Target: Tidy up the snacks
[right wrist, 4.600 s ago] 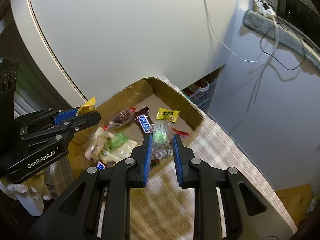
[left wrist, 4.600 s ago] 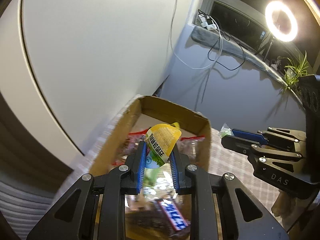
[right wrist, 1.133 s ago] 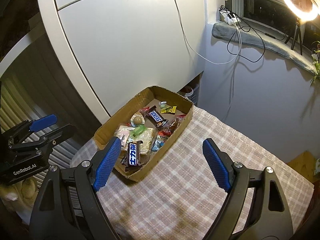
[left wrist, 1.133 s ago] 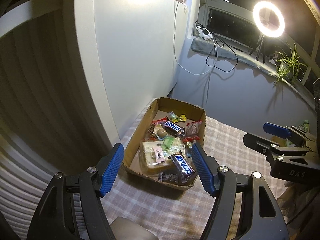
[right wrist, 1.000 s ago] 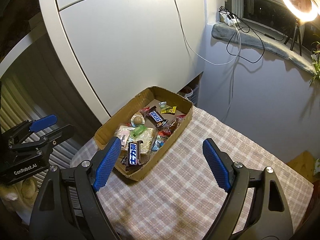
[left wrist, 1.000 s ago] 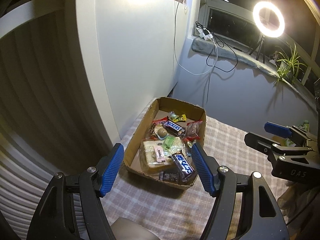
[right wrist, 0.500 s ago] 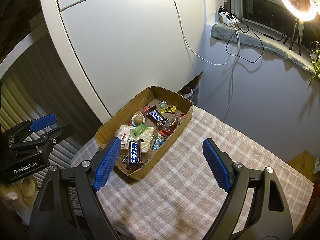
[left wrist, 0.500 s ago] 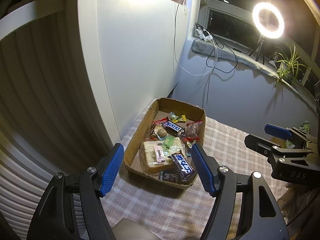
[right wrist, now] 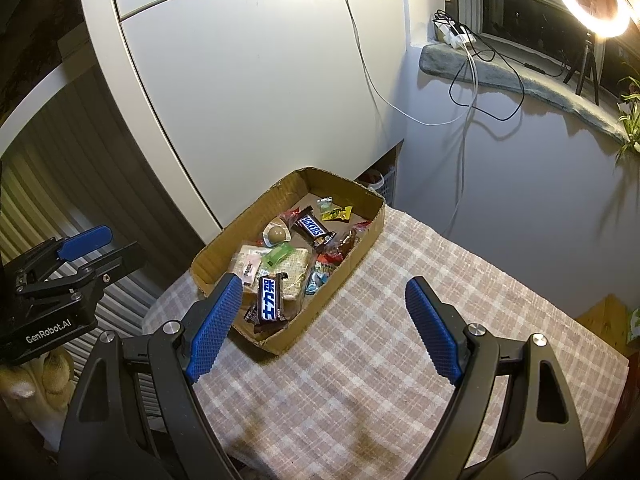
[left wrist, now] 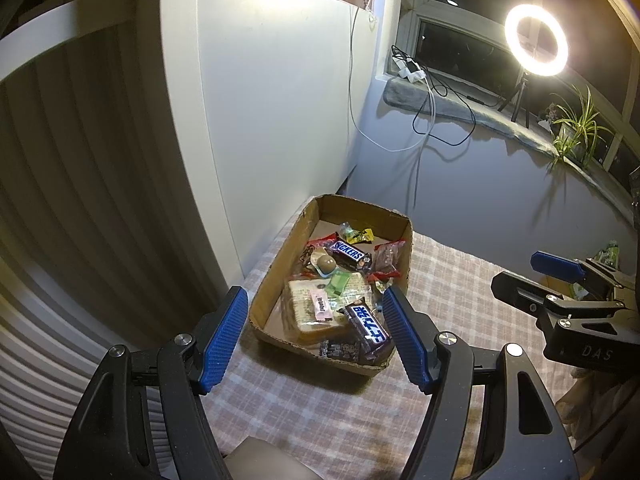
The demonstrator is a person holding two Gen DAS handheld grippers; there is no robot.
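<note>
A lit ring light (left wrist: 536, 40) stands on the far windowsill (left wrist: 460, 108) right of a white cabinet (left wrist: 280, 120), cables (left wrist: 432, 120) trailing down.

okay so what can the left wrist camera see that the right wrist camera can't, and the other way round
Only the left wrist view shows the whole ring light and the right gripper from the side. Only the right wrist view shows the left gripper from the side and the storage gap under the cabinet. Both show the cardboard box of snacks, including the Snickers bar, on the checked cloth, with each camera's own gripper open and empty.
</note>
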